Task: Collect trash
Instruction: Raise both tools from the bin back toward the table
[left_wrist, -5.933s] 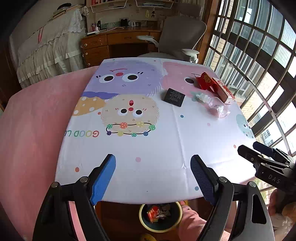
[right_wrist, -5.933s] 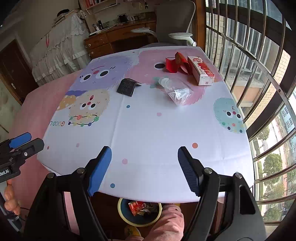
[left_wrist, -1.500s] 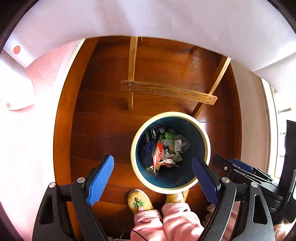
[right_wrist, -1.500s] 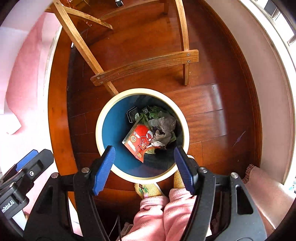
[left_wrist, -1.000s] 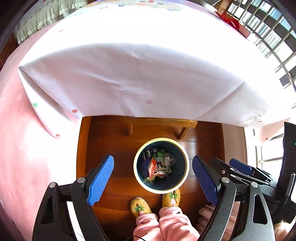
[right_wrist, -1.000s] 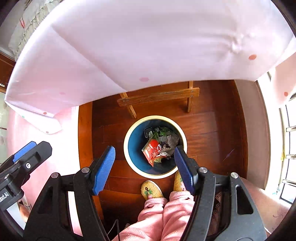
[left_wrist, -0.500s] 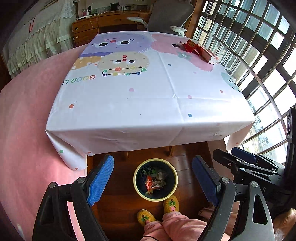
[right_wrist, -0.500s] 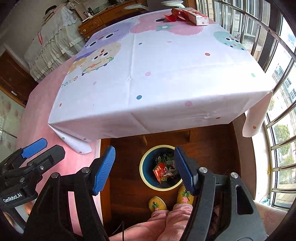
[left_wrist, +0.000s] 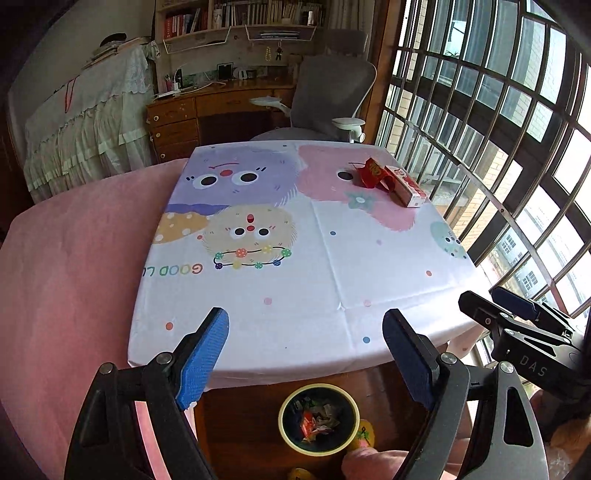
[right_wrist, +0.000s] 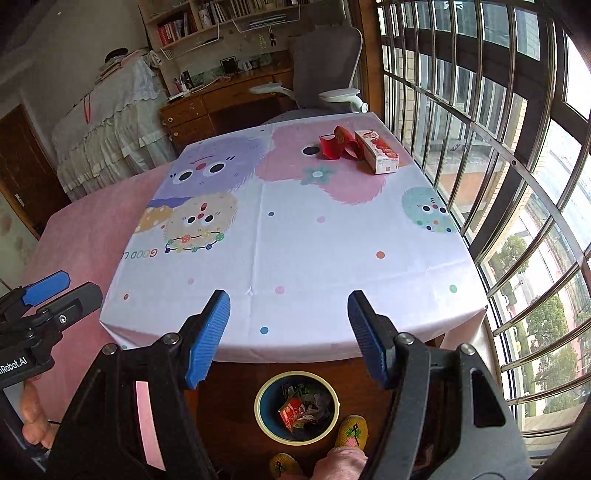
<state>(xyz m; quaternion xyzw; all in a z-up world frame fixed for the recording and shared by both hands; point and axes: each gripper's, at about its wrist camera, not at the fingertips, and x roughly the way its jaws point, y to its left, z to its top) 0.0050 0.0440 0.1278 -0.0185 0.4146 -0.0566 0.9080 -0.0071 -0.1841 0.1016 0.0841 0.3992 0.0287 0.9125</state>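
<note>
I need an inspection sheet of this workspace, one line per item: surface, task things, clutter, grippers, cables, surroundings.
Surface: cartoon-print white tablecloth over the table, mostly bare.
Job's things: crumpled red paper wrapper beside a red-and-white carton box, far right corner; round yellow-rimmed blue trash bin on the floor, holding wrappers.
Clutter: nothing seen.
Grippers: left gripper open, empty; right gripper open, empty.
Cables: nothing seen on the table.
Surroundings: grey office chair, wooden desk, barred window.
</note>
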